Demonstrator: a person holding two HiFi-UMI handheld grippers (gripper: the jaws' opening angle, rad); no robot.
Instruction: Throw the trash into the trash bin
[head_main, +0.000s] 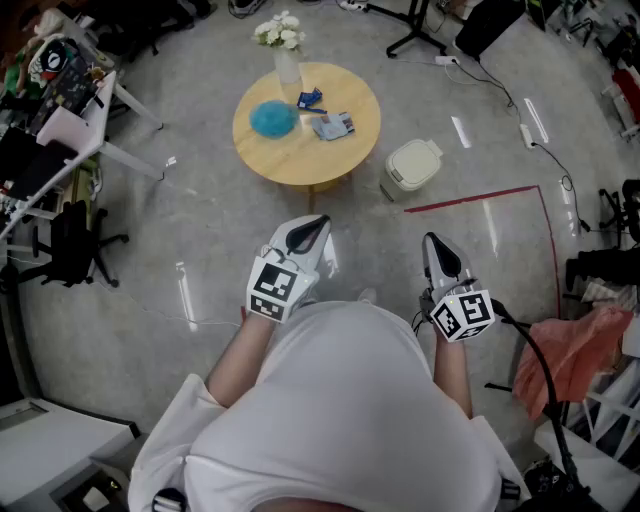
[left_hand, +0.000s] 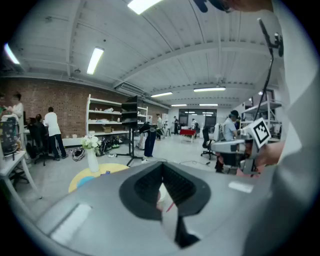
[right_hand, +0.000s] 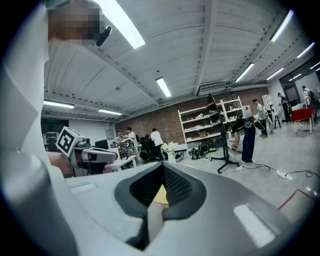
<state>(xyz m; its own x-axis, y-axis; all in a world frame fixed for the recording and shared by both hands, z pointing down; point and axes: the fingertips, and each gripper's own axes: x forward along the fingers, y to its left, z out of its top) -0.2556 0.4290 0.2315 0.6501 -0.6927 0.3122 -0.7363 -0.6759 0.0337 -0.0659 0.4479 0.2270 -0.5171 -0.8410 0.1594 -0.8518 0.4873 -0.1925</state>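
Two grippers are held pressed together, nothing pinched: left gripper (head_main: 318, 223), right gripper (head_main: 431, 240). Trash (head_main: 332, 125) is seen on table (head_main: 300, 172), straight ahead of the left gripper, well apart, nearer that one. Bin (head_main: 413, 163) stands ahead of the right gripper, just beside table.

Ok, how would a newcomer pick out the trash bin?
Find the round wooden table on the grey floor. Just off its right edge, near the red tape line, stands the trash bin: a small cream lidded box, on the floor while its neighbours sit on the tabletop.
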